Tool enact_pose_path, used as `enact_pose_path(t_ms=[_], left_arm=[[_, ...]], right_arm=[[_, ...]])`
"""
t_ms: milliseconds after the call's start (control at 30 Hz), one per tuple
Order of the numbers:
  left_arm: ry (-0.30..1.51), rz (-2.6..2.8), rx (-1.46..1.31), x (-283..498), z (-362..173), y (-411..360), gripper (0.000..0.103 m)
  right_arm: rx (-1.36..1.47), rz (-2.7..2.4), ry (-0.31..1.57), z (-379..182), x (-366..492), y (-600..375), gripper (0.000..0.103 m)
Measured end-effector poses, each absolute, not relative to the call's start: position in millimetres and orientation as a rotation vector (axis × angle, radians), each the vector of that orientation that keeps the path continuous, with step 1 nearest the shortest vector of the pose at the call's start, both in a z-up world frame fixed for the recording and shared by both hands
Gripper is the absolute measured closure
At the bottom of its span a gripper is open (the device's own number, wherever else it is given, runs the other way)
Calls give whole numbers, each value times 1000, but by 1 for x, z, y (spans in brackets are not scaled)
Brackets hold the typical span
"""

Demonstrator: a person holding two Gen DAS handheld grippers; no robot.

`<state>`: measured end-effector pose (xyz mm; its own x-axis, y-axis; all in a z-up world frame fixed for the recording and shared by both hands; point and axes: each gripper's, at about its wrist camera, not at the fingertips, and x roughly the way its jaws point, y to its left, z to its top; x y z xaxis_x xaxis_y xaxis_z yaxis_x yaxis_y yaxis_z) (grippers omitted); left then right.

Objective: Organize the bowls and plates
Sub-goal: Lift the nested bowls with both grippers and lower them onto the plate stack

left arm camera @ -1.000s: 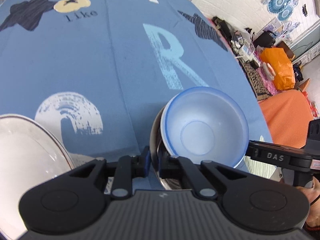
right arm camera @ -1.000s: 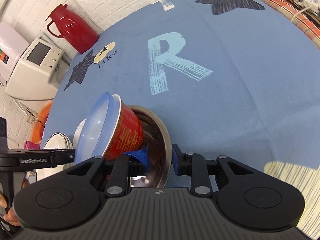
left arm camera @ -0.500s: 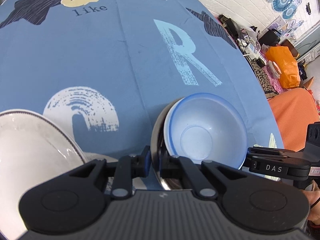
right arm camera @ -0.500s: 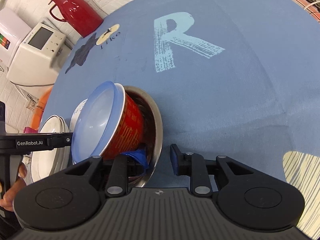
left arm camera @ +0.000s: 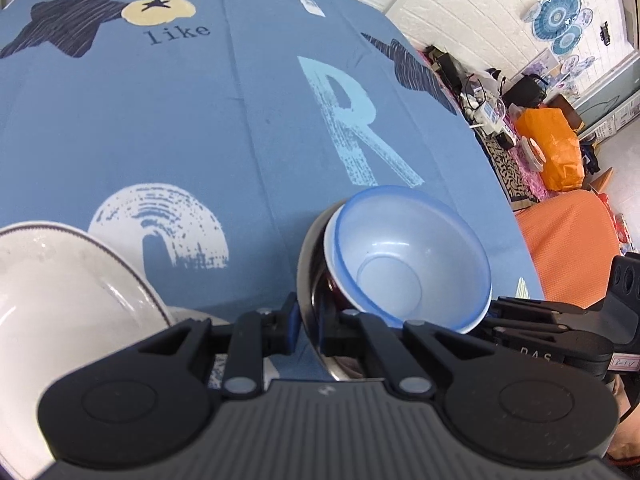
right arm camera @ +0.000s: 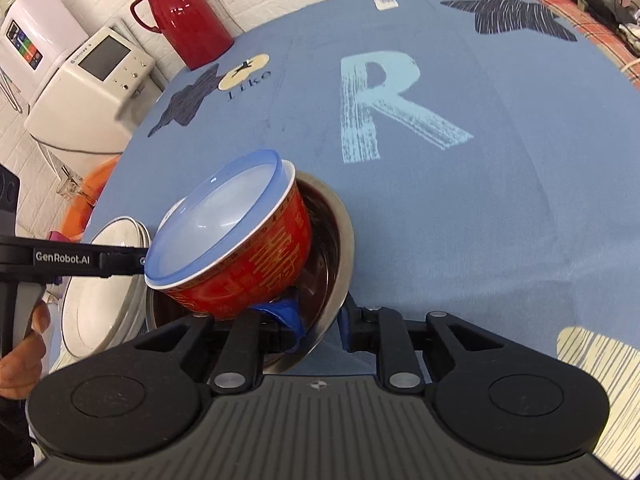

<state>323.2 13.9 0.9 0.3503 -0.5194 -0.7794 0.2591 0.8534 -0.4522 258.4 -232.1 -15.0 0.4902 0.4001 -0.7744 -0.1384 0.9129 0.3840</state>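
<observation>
1. Blue printed tablecloth covers the table; a red thermos stands at its far edge.
2. A steel bowl is tilted, with a red bowl nested in it and a pale blue bowl inside that.
3. The left gripper pinches the steel bowl's rim.
4. The right gripper straddles the opposite rim, its jaws apart; contact seems loose, though the view is unclear.
5. White plates sit stacked just beside.
</observation>
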Motion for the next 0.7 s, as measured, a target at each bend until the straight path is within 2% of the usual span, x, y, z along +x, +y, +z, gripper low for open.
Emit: enact_pose_path(t_ms=[167, 433, 700], left_arm=[[1056, -469, -279, 318, 24, 33, 103], [951, -299, -267, 279, 76, 116, 103], [996, -141, -307, 248, 45, 189, 103]], right_arm=[[247, 359, 978, 6, 265, -210, 100], [179, 551, 923, 48, 272, -127, 97], [135, 680, 1026, 15, 276, -45, 96]])
